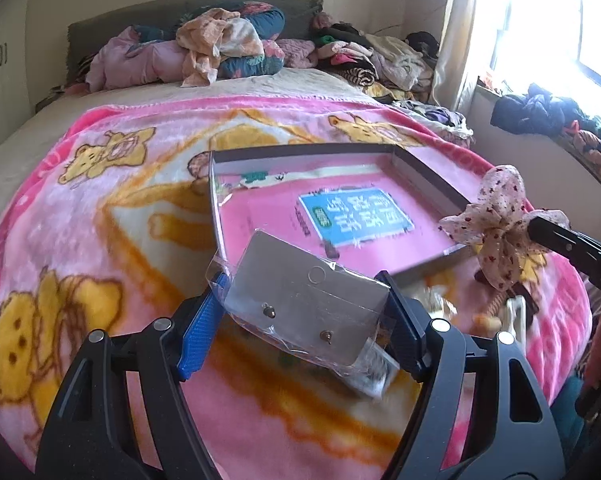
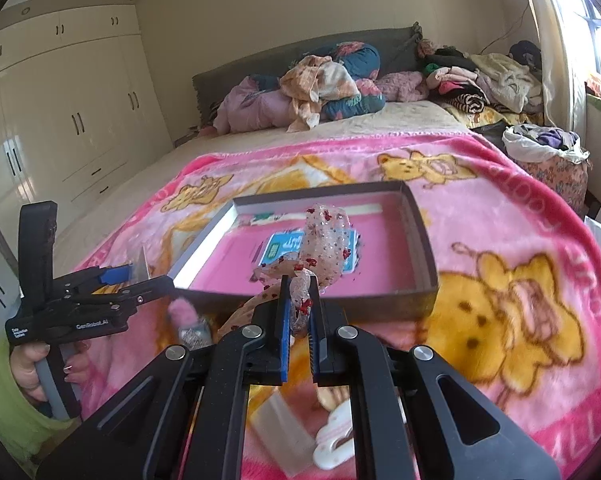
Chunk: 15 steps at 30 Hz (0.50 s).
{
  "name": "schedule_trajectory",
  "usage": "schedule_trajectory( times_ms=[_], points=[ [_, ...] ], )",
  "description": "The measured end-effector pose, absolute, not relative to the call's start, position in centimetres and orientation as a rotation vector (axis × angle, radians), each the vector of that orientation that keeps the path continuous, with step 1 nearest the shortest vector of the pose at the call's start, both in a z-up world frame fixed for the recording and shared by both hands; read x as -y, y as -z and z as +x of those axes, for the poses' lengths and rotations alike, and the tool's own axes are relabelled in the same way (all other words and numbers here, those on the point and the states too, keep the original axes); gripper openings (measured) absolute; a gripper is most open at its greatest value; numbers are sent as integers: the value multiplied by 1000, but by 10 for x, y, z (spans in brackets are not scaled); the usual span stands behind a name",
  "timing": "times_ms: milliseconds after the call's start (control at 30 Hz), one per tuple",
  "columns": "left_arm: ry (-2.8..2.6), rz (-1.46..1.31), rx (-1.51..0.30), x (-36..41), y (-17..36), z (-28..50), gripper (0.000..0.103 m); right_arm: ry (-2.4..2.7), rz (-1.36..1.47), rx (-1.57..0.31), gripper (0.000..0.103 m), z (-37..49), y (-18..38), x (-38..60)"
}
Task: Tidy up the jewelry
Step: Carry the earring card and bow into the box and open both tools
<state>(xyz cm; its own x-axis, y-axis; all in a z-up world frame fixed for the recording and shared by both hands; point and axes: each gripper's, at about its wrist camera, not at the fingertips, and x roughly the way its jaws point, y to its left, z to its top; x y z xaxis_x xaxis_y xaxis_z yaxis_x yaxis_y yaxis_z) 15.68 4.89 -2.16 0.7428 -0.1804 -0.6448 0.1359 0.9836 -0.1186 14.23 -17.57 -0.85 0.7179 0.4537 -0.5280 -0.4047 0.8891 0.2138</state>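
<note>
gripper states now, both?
Left gripper: shut on the earring card.
Right gripper: shut on the hair bow.

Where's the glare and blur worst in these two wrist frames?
Left wrist: the window blows out the upper right to white; small items behind the earring card are smeared. Right wrist: glare only at the far right edge; the hair clip and other bits low in frame are blurred, the hair bow softer than the box. Both: fisheye bends the blanket edges.
</note>
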Motion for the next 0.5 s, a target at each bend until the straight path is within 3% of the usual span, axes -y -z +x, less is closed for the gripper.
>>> schedule_trajectory(
  times_ms=[500],
  points=[
    [156,-111,-728,-32,32,212,64,-418,89,-614,7,208,6,187]
  ],
)
